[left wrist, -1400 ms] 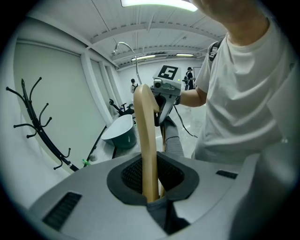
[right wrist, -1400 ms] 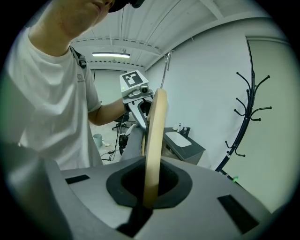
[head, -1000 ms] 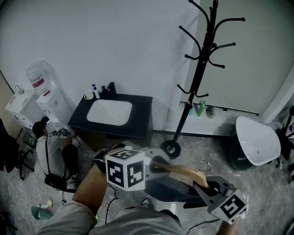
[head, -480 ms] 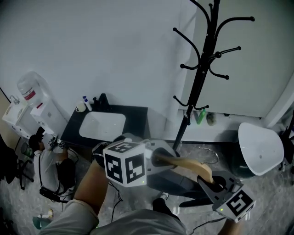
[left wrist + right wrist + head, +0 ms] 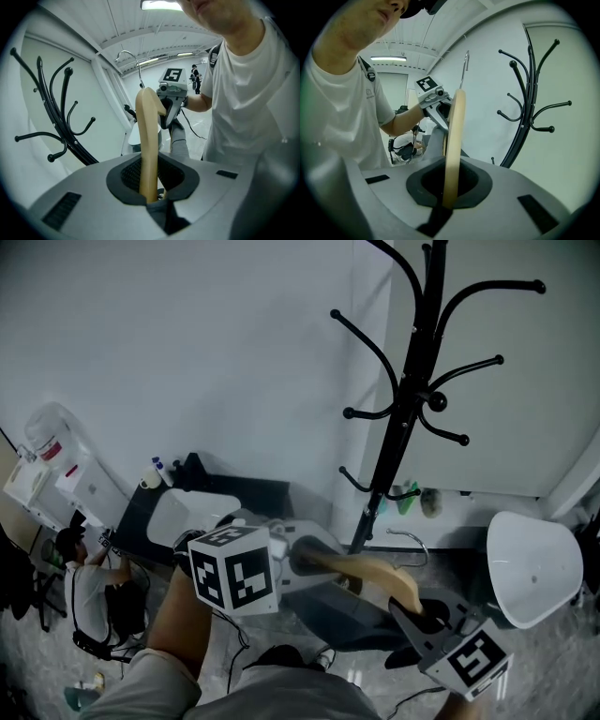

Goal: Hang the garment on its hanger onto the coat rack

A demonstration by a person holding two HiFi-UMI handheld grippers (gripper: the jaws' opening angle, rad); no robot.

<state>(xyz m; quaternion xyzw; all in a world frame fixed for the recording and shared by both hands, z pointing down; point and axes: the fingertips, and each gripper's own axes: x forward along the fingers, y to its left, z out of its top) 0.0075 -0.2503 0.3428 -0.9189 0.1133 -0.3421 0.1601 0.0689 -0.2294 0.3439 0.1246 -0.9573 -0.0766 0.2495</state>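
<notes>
A pale wooden hanger (image 5: 361, 570) with a metal hook (image 5: 405, 538) carries a dark grey garment (image 5: 347, 620) that droops below it. My left gripper (image 5: 302, 559) is shut on the hanger's left end, and in the left gripper view the wood (image 5: 147, 140) runs up from between the pads. My right gripper (image 5: 424, 617) is shut on the hanger's right end (image 5: 453, 140). The black coat rack (image 5: 412, 381) stands just beyond the hanger, its curved arms spreading above the hook. The rack shows at left in the left gripper view (image 5: 51, 117) and at right in the right gripper view (image 5: 529, 103).
A black cabinet with a white sink (image 5: 187, 512) stands against the wall at left, beside a water dispenser (image 5: 52, 460). A person (image 5: 89, 587) sits on the floor at far left. A white rounded seat (image 5: 530, 568) is at right. Bottles (image 5: 412, 498) stand by the rack's pole.
The hanger and both grippers have come nearer the coat rack, which now looms larger and higher in the head view. The sink has slid left. Both grips are unchanged.
</notes>
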